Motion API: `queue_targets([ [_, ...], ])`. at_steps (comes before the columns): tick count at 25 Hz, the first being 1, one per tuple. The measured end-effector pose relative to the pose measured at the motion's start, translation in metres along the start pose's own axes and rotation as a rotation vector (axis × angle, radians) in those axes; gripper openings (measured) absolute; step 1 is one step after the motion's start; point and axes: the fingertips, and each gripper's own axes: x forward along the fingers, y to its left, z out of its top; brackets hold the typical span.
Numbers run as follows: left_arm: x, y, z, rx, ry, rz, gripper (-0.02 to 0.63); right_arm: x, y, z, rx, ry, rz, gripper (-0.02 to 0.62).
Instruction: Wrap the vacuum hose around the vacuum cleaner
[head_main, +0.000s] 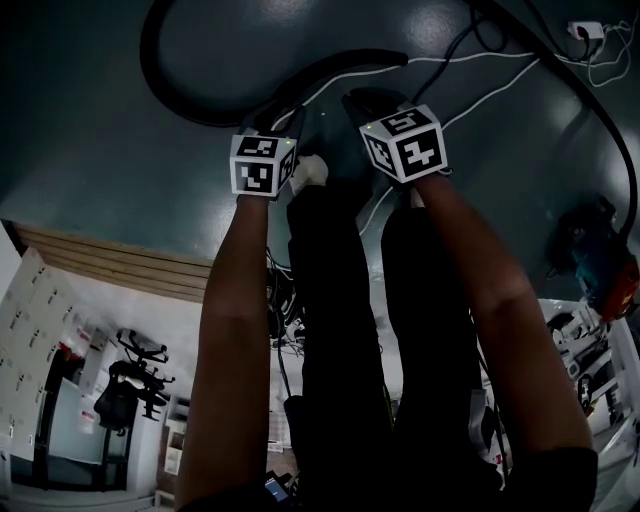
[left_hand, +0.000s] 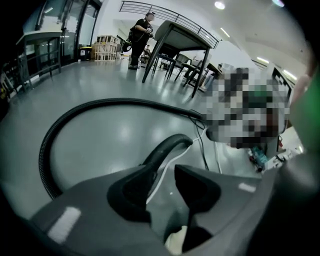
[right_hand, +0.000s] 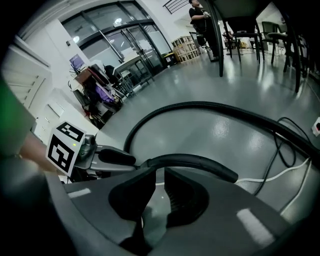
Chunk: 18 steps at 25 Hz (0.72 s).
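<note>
The left hand-held gripper (left_hand: 167, 172) and right hand-held gripper (right_hand: 159, 172) point down at the vacuum hose (head_main: 340, 68) on the floor (head_main: 80, 130) — jaws a bit apart, empty, probably ready to grab it.

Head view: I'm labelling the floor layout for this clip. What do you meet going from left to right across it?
The black hose at its leftmost bend → left tool → right tool → vacuum cleaner at the right edge. The rest of the hose runs across too much of the view to place.
</note>
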Motion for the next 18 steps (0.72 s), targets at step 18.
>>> queue_targets([
  [18,0.078,0.03,-0.034,0.151,0.083,0.014,0.362,0.061,-0.018,-0.021,0.047,0.015,0.063,0.085],
])
